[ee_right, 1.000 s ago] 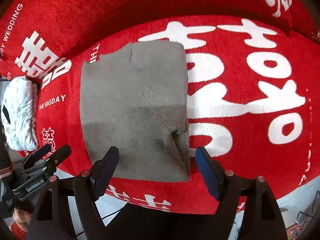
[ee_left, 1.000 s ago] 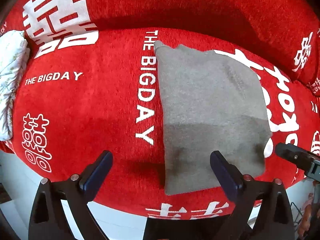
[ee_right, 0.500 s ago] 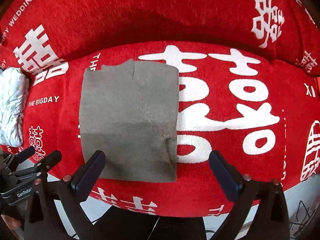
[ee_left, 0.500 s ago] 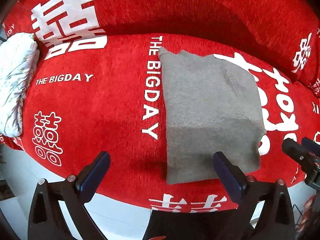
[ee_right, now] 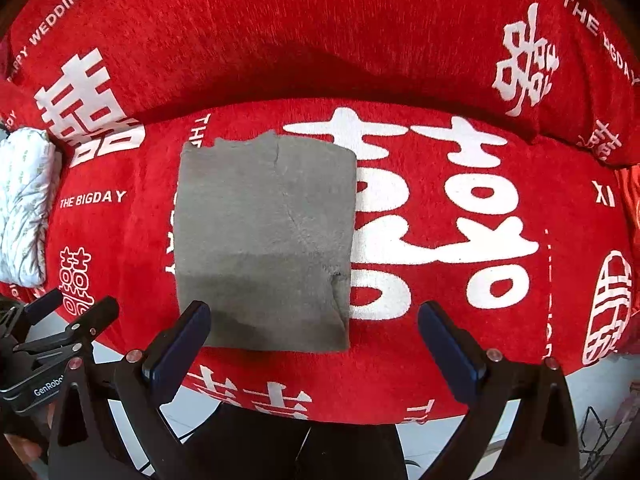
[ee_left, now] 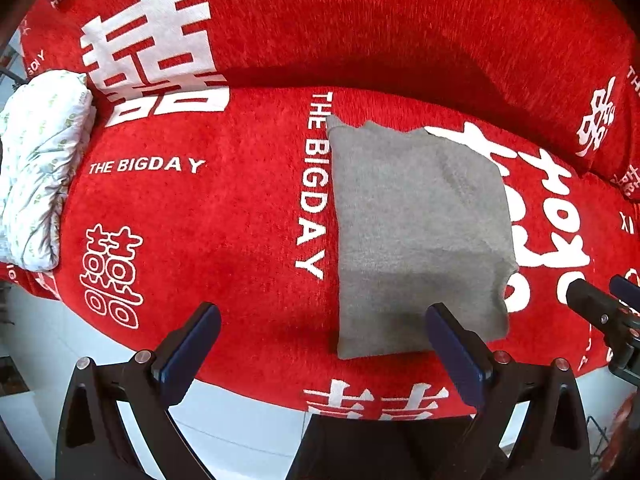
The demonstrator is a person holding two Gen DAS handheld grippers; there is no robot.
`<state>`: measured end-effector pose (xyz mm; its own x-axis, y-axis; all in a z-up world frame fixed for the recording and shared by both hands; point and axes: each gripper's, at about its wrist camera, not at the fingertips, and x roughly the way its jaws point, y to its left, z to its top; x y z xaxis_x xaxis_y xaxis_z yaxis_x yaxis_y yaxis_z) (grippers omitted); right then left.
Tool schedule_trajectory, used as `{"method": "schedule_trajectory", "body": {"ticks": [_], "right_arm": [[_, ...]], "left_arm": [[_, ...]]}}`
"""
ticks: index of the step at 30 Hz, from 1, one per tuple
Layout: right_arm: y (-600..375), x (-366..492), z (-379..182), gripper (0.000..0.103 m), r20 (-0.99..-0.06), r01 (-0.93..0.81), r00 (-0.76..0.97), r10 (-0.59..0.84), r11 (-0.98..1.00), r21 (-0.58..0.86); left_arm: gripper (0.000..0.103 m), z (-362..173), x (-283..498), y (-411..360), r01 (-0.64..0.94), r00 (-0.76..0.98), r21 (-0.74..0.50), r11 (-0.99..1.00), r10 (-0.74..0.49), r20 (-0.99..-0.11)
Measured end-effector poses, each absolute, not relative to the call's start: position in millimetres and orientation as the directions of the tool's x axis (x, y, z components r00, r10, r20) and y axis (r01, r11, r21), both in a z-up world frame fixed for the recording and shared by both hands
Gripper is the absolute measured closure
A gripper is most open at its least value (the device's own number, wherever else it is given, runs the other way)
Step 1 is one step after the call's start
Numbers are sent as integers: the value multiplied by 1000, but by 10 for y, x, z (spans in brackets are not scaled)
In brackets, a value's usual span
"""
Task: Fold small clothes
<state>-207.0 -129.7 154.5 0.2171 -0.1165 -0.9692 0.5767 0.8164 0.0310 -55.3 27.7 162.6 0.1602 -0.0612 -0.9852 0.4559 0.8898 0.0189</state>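
A red sofa cover (ee_left: pixel 224 216) with white lettering carries the grey garment (ee_right: pixel 264 240), folded into a flat rectangle, ragged along its 12 o'clock edge. Left gripper (ee_left: pixel 320 352) and right gripper (ee_right: pixel 316 344) are spread wide, empty, at 6 o'clock.

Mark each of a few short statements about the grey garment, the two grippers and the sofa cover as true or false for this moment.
1. The grey garment lies folded in a rough rectangle on the red sofa cover. True.
2. The right gripper is clamped on the garment. False: its jaws stand wide open, holding nothing.
3. The left gripper is open and empty. True.
4. A white patterned bundle lies on top of the garment. False: it sits apart, at the cover's far left.
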Motion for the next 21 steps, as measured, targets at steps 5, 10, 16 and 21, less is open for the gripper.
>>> {"method": "schedule_trajectory", "body": {"ticks": [5, 10, 16, 21], "right_arm": [[-1287, -2072, 1652, 0, -966, 580, 224, -129, 814, 26], [-1283, -2093, 1737, 0, -963, 591, 229, -143, 806, 21], [-1268, -2110, 1806, 0, -961, 594, 232, -148, 804, 19], [-1253, -2104, 1846, 0, -961, 595, 231, -152, 803, 16]], "left_arm": [[1, 1745, -576, 287, 453, 180, 24, 891, -65, -982], [1, 1841, -619, 280, 462, 192, 25, 887, -73, -979], [1, 1921, -646, 287, 460, 199, 23, 888, -78, -977], [1, 1990, -641, 284, 466, 224, 46, 884, -67, -972]]}}
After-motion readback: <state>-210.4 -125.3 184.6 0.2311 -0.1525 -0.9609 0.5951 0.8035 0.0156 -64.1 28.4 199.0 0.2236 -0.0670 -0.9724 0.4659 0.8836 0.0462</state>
